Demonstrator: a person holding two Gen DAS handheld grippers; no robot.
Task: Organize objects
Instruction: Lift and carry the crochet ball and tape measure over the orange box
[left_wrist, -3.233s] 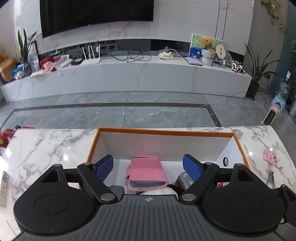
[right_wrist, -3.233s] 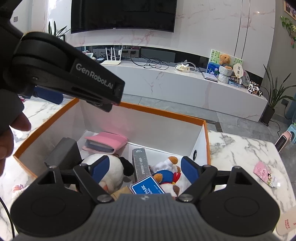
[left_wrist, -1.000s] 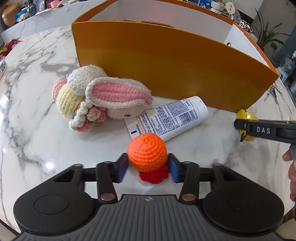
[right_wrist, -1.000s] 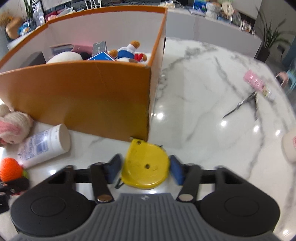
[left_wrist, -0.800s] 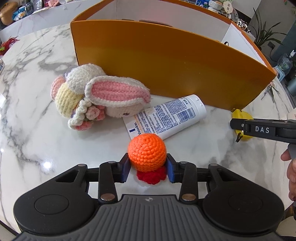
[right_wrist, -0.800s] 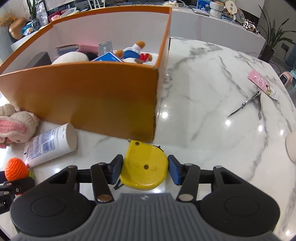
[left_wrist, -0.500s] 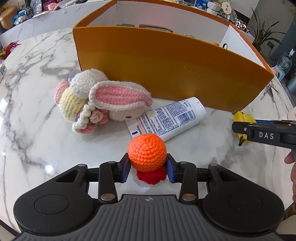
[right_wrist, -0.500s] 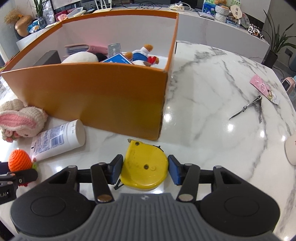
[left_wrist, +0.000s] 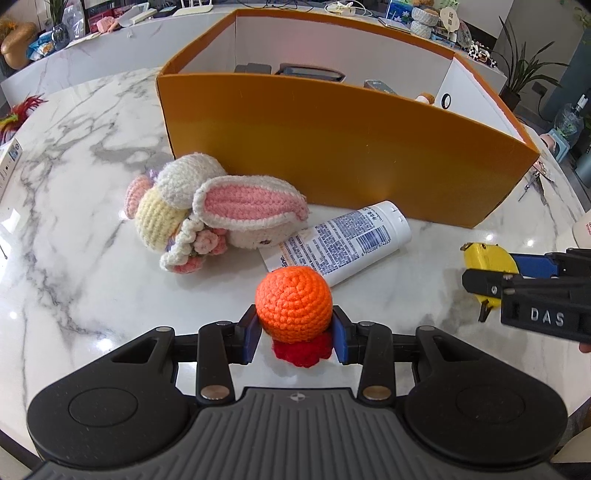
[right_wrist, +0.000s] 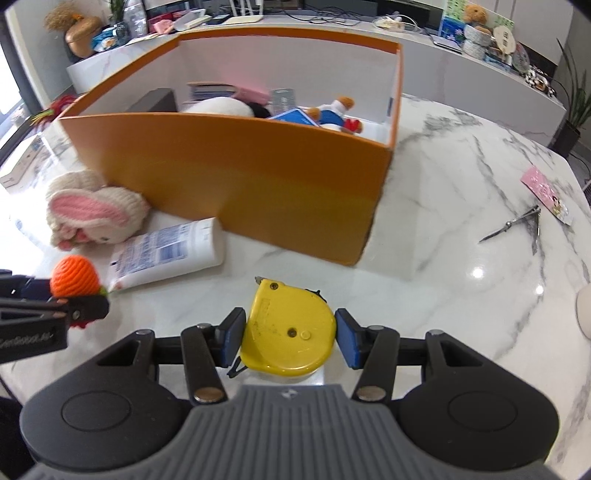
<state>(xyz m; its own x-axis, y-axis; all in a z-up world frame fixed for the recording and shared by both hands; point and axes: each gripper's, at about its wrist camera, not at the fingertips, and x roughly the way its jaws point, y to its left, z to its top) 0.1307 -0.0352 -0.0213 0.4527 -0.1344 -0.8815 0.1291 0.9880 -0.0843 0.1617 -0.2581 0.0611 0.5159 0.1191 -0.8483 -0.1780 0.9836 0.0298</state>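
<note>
Left tool (left_wrist: 295, 332) grips orange crochet ball (left_wrist: 293, 299); right tool (right_wrist: 290, 339) grips yellow tape measure (right_wrist: 288, 332)

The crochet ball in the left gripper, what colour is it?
Bright orange crochet ball, red part underneath; clearest in the left wrist view.

marble table (left_wrist: 66, 206): orange box (left_wrist: 332, 147), crochet bunny (left_wrist: 207, 210), lotion tube (left_wrist: 343, 240), scissors (right_wrist: 517, 225).
</note>
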